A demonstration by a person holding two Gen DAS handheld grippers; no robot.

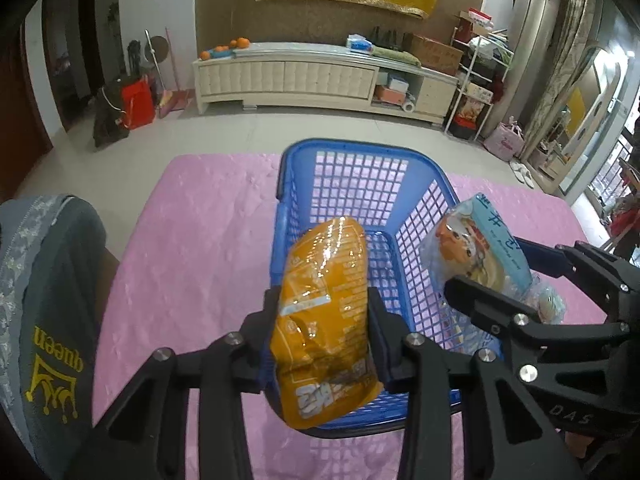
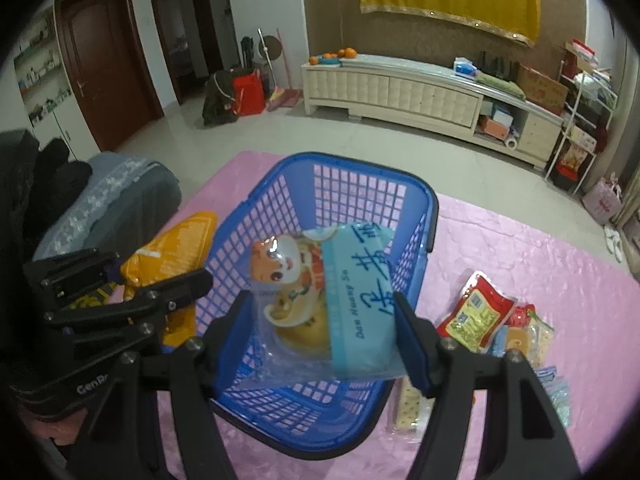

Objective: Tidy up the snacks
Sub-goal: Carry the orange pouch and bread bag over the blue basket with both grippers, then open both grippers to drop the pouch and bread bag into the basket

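L gripper (image 1: 322, 344) clamped on orange snack pack (image 1: 326, 320), pack hanging over near L part of blue basket (image 1: 340, 152). R gripper (image 2: 324, 336) holds light-blue pastry pack (image 2: 340, 300) across its width, above basket middle. Judgement: lower both w/ packs inside rim before letting go, one at a time so they don't stack. Orange pack: long axis runs away from gripper, tilted. Blue pack: same, leaning R. More snacks (image 2: 480, 316) on pink worktop (image 2: 560, 260), R of R gripper.

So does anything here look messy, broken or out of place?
Nothing looks broken or spilled. The only untidy spot is a loose pile of snack packets on the pink tablecloth, overlapping beside the empty blue basket. They are simply not yet sorted.
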